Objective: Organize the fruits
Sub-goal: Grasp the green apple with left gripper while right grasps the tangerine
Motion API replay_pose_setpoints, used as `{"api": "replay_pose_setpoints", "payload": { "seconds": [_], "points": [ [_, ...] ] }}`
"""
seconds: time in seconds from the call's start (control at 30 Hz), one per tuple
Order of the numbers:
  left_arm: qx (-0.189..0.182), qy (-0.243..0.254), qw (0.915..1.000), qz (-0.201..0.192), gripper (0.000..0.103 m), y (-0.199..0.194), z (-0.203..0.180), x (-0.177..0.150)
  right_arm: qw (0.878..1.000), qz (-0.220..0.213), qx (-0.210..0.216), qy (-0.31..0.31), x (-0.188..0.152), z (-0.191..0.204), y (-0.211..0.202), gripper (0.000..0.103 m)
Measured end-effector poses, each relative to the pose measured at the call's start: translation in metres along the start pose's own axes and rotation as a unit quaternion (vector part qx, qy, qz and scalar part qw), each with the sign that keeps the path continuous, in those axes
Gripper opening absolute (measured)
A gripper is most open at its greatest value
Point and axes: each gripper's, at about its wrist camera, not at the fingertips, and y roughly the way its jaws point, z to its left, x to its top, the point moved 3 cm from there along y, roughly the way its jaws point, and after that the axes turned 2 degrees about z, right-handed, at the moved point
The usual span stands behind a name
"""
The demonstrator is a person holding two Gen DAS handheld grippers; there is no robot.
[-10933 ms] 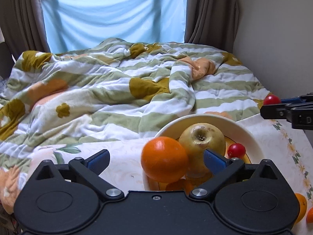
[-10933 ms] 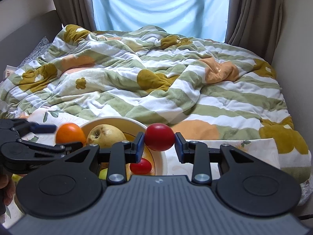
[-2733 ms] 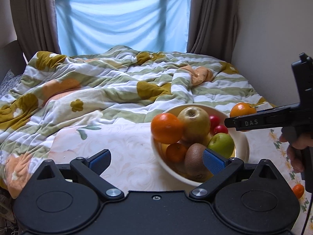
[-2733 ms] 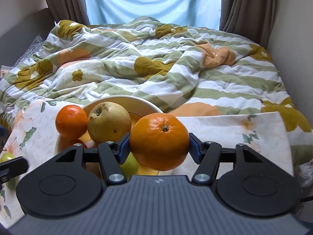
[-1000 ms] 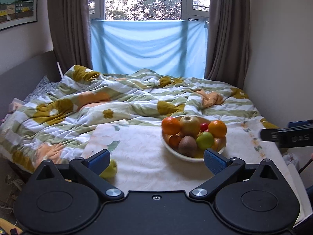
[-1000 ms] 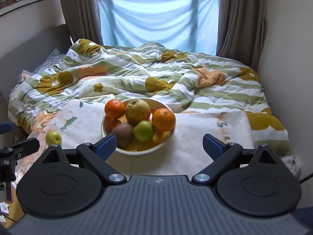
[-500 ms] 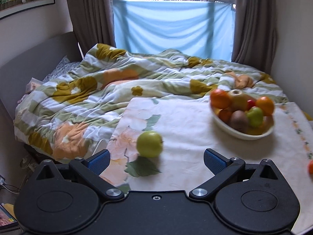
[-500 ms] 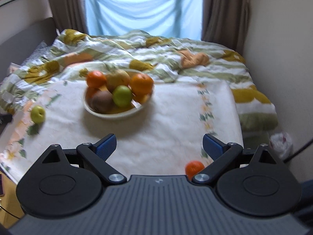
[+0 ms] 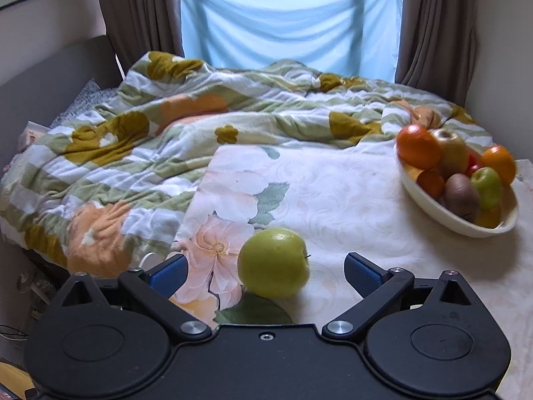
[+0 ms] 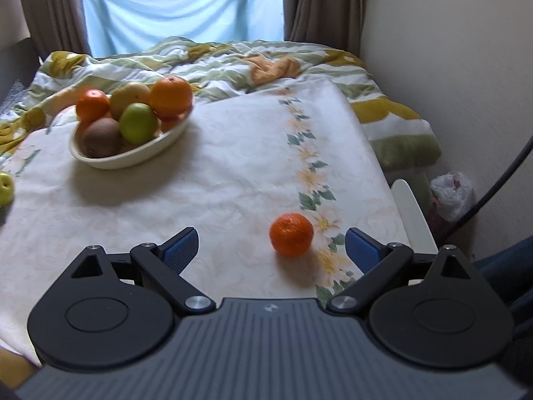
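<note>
On the floral-clothed worktop (image 9: 349, 200), my left tool (image 9: 265, 271) sits with its blue pads spread wide either side of the round green apple (image 9: 273, 261), touching nothing. I judge I should centre it, push forward until the pads flank its widest part, then squeeze gently so it cannot roll. My right tool (image 10: 271, 243) is likewise spread, empty, facing the small dimpled orange mandarin (image 10: 291, 238). The cream oval bowl (image 10: 133, 158), well apart from both, holds two oranges, a yellowish apple, a brown kiwi, a green fruit and something red.
</note>
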Motion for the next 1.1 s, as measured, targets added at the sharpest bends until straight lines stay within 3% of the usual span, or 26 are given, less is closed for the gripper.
{"api": "replay_pose_setpoints", "payload": {
  "seconds": [0.07,0.2,0.27,0.33,0.43,0.93,1.1],
  "points": [
    [-0.003,-0.001,1.0000,0.008,0.093,0.009,0.002,-0.001,1.000,0.003,-0.004,0.001,-0.001,0.000,0.005,0.103],
    [-0.016,-0.017,0.9995,0.023,0.086,0.022,0.007,-0.002,1.000,0.013,-0.009,0.007,-0.002,-0.001,0.014,0.103],
    [-0.017,-0.022,0.9994,0.022,0.075,0.024,0.007,-0.002,1.000,0.017,-0.012,0.008,-0.003,-0.001,0.017,0.103],
    [-0.021,-0.022,0.9993,0.022,0.073,0.025,0.006,-0.001,1.000,0.019,-0.014,0.008,-0.003,0.000,0.020,0.103],
    [-0.036,-0.023,0.9987,0.027,0.060,0.027,0.005,0.000,1.000,0.021,-0.016,0.007,-0.003,0.001,0.023,0.103],
    [-0.039,-0.024,0.9986,0.025,0.060,0.015,-0.002,-0.011,1.000,0.019,-0.017,0.009,0.000,-0.004,0.030,0.101],
    [-0.043,-0.027,0.9983,0.028,0.060,0.008,-0.005,-0.017,1.000,0.025,-0.006,0.002,0.001,-0.004,0.036,0.079]
  ]
}}
